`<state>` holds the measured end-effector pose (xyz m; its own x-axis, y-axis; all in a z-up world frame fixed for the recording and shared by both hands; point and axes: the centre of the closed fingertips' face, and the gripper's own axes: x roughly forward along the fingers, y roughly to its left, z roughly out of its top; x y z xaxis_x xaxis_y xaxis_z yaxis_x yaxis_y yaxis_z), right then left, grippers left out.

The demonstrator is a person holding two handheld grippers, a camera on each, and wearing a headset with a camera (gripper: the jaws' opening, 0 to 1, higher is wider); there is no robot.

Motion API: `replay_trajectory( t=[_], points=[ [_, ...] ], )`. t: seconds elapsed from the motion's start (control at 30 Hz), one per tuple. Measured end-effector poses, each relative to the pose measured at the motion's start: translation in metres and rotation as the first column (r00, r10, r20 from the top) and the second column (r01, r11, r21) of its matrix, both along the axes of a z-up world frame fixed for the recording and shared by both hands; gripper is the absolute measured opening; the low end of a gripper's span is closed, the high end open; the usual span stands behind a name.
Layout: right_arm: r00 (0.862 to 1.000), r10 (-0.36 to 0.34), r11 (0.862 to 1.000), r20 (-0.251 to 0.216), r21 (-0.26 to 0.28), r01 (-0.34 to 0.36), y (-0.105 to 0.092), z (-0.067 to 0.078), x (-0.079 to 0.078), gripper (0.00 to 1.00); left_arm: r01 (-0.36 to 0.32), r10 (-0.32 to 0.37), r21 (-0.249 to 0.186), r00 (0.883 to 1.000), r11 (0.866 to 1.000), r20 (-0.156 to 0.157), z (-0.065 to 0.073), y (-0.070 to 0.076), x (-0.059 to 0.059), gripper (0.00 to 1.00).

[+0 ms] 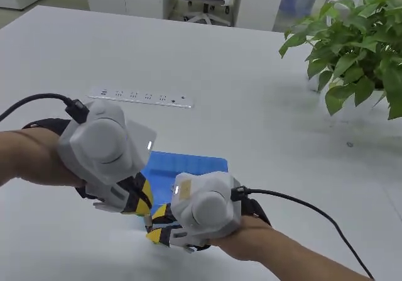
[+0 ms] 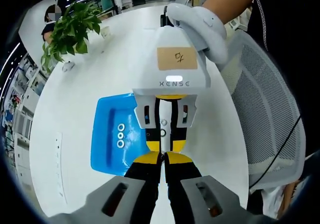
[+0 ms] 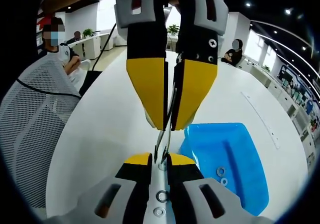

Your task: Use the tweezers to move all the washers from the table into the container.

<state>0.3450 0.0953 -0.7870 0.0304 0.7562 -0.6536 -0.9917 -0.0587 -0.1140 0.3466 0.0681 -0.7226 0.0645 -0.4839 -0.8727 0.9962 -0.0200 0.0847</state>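
- Two handheld devices meet nose to nose in the head view, low over the smooth white tabletop [image 1: 251, 105]. The left tongs [image 1: 146, 207] sit under a rounded grey-white shell, and the right tongs [image 1: 157, 225] face them, yellow-and-black tips almost touching. Just behind them lies the container [image 1: 195, 165], a shallow blue rectangular tray. Farther back are a flat white power strip [image 1: 141, 97] and, at the right edge, a leafy green plant [image 1: 358, 48].
- From the left gripper view, the left tongs' black fingers with yellow ends stand together with only a hairline slit between them. They point at the boxy white body of the right tongs. Beside them, three small ring-shaped washers [image 2: 120, 135] lie in a row inside the container, next to a raised ridge in its floor. A white mesh chair [image 2: 260, 108] stands at the tabletop's edge.
- From the right gripper view, the tweezers [image 3: 161, 136] are thin, bright metal blades. The left tongs' broad yellow pads are clamped on them. From there the blades run down into the narrow slit of the right tongs, which are nearly closed; I cannot tell whether they pinch the metal. At least two more washers lie loose on the tabletop between the right tongs' fingers, near the container, and two lie inside it.
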Motion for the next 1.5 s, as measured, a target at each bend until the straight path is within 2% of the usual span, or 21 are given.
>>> replay_trajectory(
  t=[0.47, 0.7, 1.13, 1.5],
  points=[
    [1.0, -0.003, 1.0, 0.005, -0.01, 0.003, -0.0019, -0.0034, 0.0014, 0.13, 0.013, -0.013, 0.006, 1.0, 1.0, -0.011, -0.0048, -0.0011, -0.0017, 0.06],
    [1.0, -0.01, 1.0, 0.001, -0.004, 0.01, -0.0014, -0.0024, 0.0026, 0.13, 0.01, -0.01, 0.013, 1.0, 1.0, -0.009, -0.0056, -0.0005, 0.0013, 0.06],
    [0.999, -0.038, 0.999, -0.035, -0.002, 0.038, -0.0019, -0.0023, 0.0039, 0.1, -0.001, 0.001, 0.0, 1.0, 1.0, -0.018, -0.0067, -0.002, 0.0032, 0.06],
    [0.999, -0.033, 0.999, -0.024, -0.008, 0.033, -0.0026, -0.0015, 0.0034, 0.09, 0.004, -0.004, 0.006, 1.0, 1.0, -0.012, -0.006, -0.0027, 0.0021, 0.06]
  ],
)
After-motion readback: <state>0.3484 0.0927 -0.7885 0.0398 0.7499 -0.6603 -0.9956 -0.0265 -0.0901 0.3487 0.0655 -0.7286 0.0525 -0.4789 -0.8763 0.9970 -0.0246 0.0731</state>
